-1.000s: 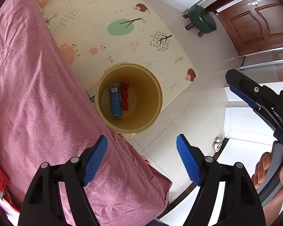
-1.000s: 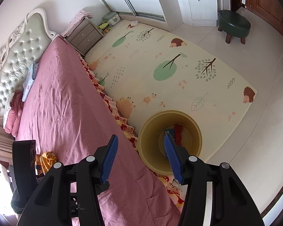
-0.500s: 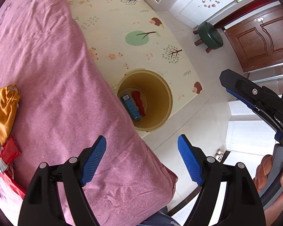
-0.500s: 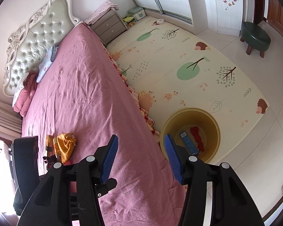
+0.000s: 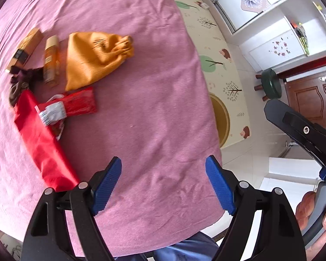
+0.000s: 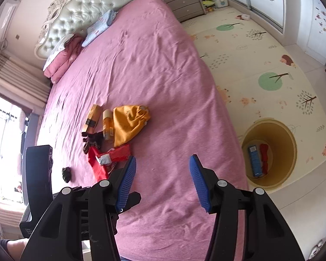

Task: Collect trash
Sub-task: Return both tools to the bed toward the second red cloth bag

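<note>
A cluster of items lies on the pink bed (image 5: 154,82): a red bag (image 5: 41,143), a red wrapper with a silver end (image 5: 74,106), an orange cloth pouch (image 5: 93,58), an orange bottle (image 5: 51,61), a tan box (image 5: 25,49) and a dark crumpled piece (image 5: 21,80). The same cluster shows in the right wrist view, with the orange pouch (image 6: 128,124) and red wrapper (image 6: 117,154). A yellow bin (image 6: 269,152) stands on the floor beside the bed, holding a blue box (image 6: 254,161) and a red item (image 6: 264,156). My left gripper (image 5: 163,184) is open above the bed. My right gripper (image 6: 163,180) is open and empty.
A patterned play mat (image 6: 260,50) covers the floor right of the bed. A green stool (image 5: 271,84) and a wooden door (image 5: 310,100) stand beyond it. A tufted headboard (image 6: 84,6), pillows and a nightstand (image 6: 184,6) are at the far end. A small dark item (image 6: 66,174) lies near the bed's left side.
Both grippers have swung left, away from the bin and over the bed. The cluster of items has come fully into view. Both grippers stay open.
</note>
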Action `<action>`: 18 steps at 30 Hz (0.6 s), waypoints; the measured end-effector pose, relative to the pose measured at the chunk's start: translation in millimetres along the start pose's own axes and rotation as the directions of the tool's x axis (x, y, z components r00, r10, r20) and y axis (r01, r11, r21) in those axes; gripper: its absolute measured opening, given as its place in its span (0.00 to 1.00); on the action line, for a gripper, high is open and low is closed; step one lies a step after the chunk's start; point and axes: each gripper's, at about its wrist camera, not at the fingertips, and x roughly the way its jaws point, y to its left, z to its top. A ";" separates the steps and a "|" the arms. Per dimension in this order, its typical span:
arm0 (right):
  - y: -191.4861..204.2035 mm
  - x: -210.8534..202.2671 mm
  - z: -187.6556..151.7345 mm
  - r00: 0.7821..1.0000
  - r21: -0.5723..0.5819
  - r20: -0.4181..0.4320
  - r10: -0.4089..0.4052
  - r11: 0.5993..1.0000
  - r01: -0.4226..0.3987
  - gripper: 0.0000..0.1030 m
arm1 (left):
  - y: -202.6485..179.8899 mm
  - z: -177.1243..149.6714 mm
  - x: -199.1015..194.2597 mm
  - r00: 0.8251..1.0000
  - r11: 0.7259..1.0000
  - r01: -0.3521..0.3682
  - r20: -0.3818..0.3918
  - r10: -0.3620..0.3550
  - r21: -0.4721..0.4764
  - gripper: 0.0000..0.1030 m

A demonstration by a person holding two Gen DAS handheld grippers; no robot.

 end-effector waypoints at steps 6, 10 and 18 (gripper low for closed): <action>57.0 41.5 -22.5 0.996 -0.076 -0.083 0.046 0.996 -0.052 0.49 | 75.4 -28.4 -11.1 1.000 0.991 -0.028 0.004 0.029 -0.131 0.78; 82.3 72.8 -41.3 0.989 -0.097 -0.137 0.057 0.993 -0.071 0.49 | 119.2 -45.6 -10.6 0.999 0.979 -0.041 0.003 0.043 -0.202 0.79; 117.0 136.7 -67.7 0.974 -0.121 -0.221 0.050 0.990 -0.078 0.49 | 181.2 -68.5 4.6 0.998 0.957 -0.053 0.000 0.056 -0.286 0.80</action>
